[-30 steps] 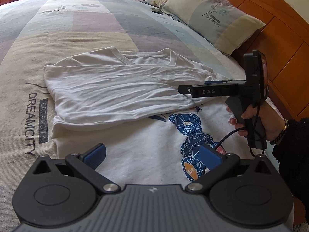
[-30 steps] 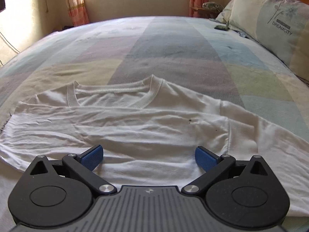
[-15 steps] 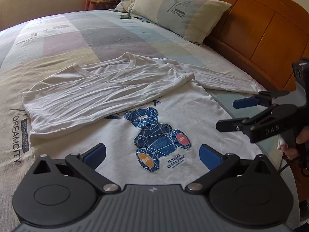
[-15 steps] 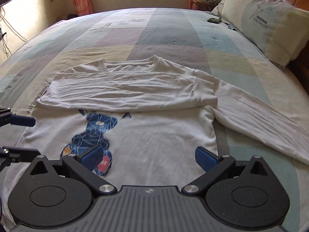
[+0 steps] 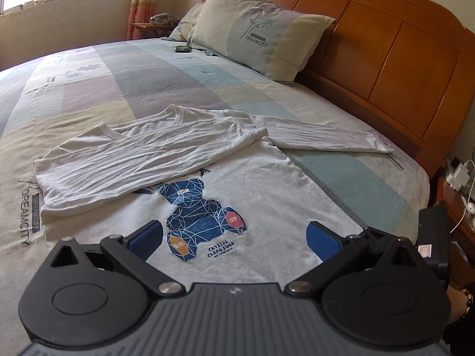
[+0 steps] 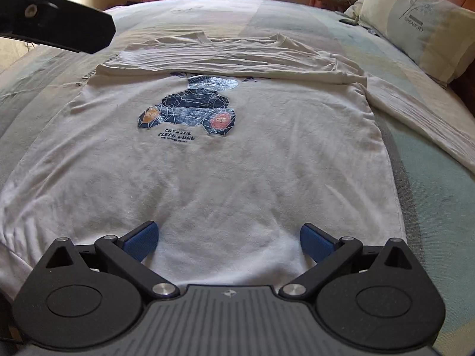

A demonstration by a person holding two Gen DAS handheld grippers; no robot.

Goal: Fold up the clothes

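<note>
A white long-sleeved shirt (image 5: 267,190) with a blue bear print (image 5: 202,216) lies flat on the bed; it also shows in the right wrist view (image 6: 237,178). One sleeve (image 5: 133,160) is folded across the chest. The other sleeve (image 5: 326,138) stretches out toward the headboard. My left gripper (image 5: 234,240) is open and empty above the shirt's lower part. My right gripper (image 6: 228,240) is open and empty, low over the hem. Part of the left gripper's body (image 6: 59,29) shows at the top left of the right wrist view.
A pillow (image 5: 261,32) leans on the wooden headboard (image 5: 386,53). A dark phone (image 5: 182,49) lies near the pillow. A bedside stand with a charger and cables (image 5: 460,178) is at the right. The bed's patchwork cover (image 5: 148,83) extends beyond the shirt.
Both grippers have pulled back from the folded sleeve toward the shirt's hem. The right gripper has dropped low over the hem. Both stay open.
</note>
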